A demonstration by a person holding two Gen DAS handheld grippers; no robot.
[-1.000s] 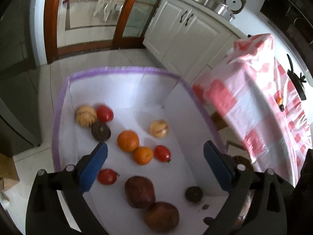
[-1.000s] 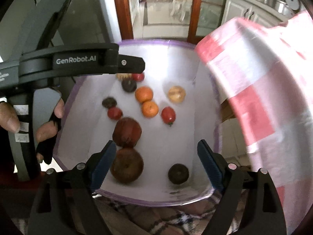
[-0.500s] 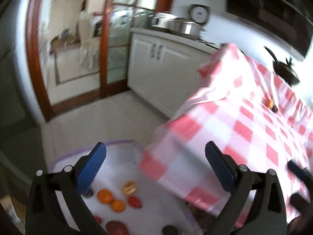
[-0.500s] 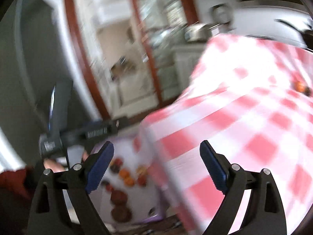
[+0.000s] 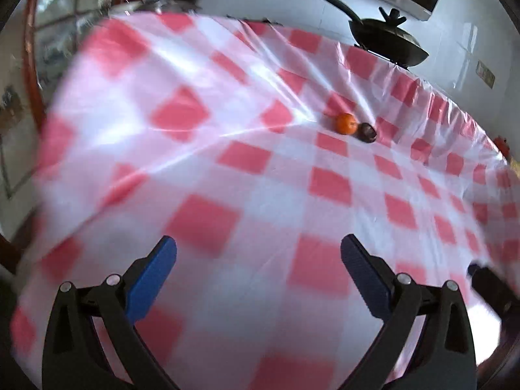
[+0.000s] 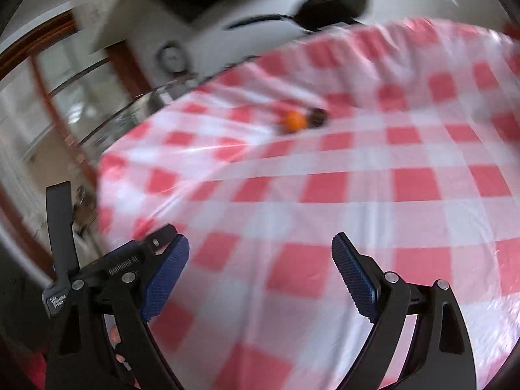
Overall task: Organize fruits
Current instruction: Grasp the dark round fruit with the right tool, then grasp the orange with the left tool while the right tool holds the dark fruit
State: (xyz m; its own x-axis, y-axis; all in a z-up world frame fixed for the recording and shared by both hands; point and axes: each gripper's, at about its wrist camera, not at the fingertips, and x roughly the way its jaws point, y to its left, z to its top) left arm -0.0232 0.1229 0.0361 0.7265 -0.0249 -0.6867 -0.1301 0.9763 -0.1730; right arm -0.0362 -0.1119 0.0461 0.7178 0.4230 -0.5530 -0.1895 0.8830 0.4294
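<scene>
An orange fruit (image 5: 345, 123) and a dark round fruit (image 5: 367, 132) lie touching each other far out on the red-and-white checked tablecloth (image 5: 260, 195). They also show in the right wrist view, the orange (image 6: 293, 120) left of the dark fruit (image 6: 317, 117). My left gripper (image 5: 258, 276) is open and empty above the near part of the table. My right gripper (image 6: 260, 276) is open and empty too. The left gripper's body shows at the lower left of the right wrist view (image 6: 107, 269). The white basket of fruits is out of view.
A black pan with a lid (image 5: 386, 39) stands behind the table's far edge, also in the right wrist view (image 6: 328, 6). A wood-framed glass door (image 6: 58, 97) is at the left. The table's left edge (image 6: 104, 175) drops off beside the left gripper.
Both grippers have swung up from over the white basket of fruits on the floor to face across the checked table. Both stay open and empty.
</scene>
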